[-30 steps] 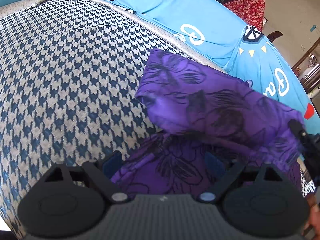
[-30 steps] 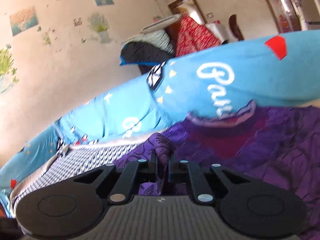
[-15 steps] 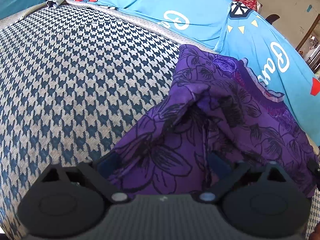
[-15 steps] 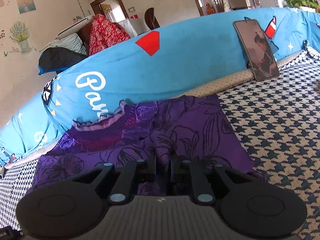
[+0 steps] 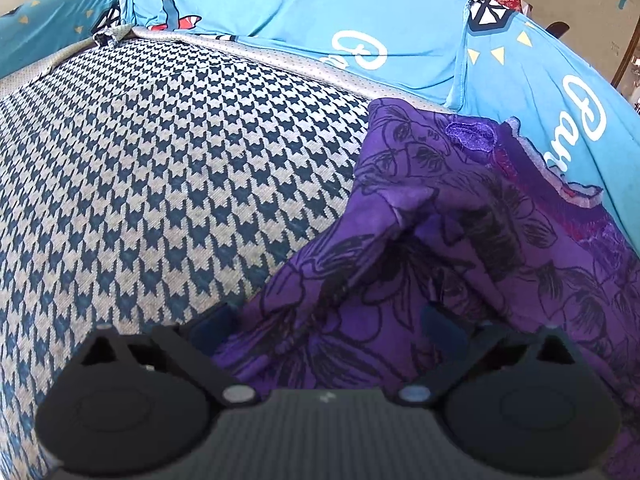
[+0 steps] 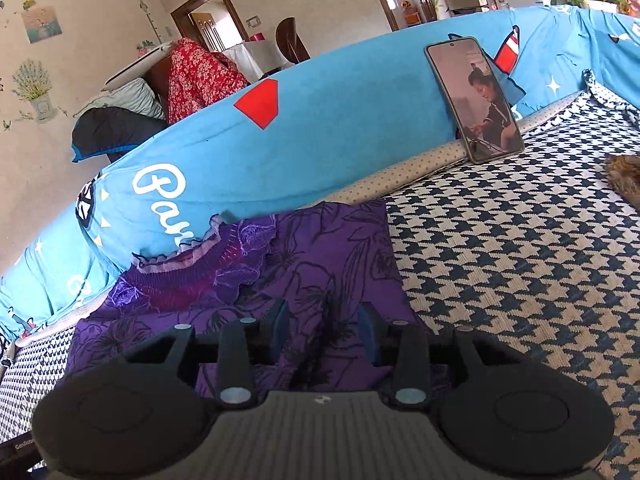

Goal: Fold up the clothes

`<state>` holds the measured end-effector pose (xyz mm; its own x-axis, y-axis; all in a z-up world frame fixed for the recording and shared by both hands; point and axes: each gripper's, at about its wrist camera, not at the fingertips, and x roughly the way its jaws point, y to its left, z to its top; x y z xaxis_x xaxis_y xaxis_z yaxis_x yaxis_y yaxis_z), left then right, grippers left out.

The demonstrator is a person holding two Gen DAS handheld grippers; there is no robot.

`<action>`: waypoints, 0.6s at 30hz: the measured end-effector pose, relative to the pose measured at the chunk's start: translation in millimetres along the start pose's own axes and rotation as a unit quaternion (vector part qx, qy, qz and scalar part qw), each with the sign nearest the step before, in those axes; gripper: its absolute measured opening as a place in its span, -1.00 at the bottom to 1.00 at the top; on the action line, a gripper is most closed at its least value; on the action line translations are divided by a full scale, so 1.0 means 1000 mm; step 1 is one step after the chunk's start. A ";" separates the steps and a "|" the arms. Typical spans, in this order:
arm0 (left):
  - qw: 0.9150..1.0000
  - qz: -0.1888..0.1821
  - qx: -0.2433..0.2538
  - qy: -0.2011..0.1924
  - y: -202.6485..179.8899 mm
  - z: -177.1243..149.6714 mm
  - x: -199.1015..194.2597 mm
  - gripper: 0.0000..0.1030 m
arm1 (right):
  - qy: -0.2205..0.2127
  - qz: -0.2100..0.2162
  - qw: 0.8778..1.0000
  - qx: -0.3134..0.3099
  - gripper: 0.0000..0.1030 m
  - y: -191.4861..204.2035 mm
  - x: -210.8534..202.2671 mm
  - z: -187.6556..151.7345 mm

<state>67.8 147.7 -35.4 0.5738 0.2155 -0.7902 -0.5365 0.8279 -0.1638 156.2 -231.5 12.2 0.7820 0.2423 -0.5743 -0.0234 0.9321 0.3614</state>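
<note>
Cloth is hiding a lot here: the purple flower-print dress [image 5: 460, 240] is bunching up, so its folds are covering its own middle, and its far right side is getting cut off in the left view. It is lying on the blue-and-cream checked bed cover [image 5: 160, 168], touching the long blue pillow [image 6: 320, 140]. Both claws are tilting down at it. The left claw [image 5: 328, 324] is opening very wide, cloth lying loose between its jaws. The right claw [image 6: 322, 332] is opening partway, a fold standing between its blue pads [image 6: 368, 334], untouched.
</note>
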 end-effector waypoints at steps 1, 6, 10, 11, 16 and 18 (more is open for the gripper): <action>1.000 0.005 0.004 -0.001 -0.001 0.000 0.002 0.96 | 0.001 0.000 1.000 0.001 -0.28 -0.001 -0.001 0.000; 0.999 0.022 0.027 -0.018 -0.010 0.001 0.009 0.96 | 0.004 0.014 1.000 0.011 -0.28 0.000 -0.003 0.001; 0.998 0.029 0.036 -0.039 -0.014 0.007 0.013 0.96 | 0.009 0.021 1.000 0.001 -0.27 0.007 -0.001 -0.002; 0.998 0.034 0.041 -0.045 -0.015 0.009 0.014 0.96 | 0.011 0.021 1.000 -0.002 -0.27 0.009 -0.001 -0.003; 0.996 0.049 0.045 -0.055 -0.017 0.019 0.028 0.96 | 0.014 0.024 1.000 -0.005 -0.27 0.013 0.001 -0.004; 0.995 0.062 0.048 -0.064 -0.019 0.020 0.029 0.96 | 0.014 0.024 1.000 -0.007 -0.27 0.015 0.002 -0.004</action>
<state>106.9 148.4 -43.6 0.5845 0.3786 -0.7177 -0.5498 0.8353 -0.0071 155.0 -215.7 13.2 0.7626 0.2938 -0.5763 -0.0699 0.9231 0.3782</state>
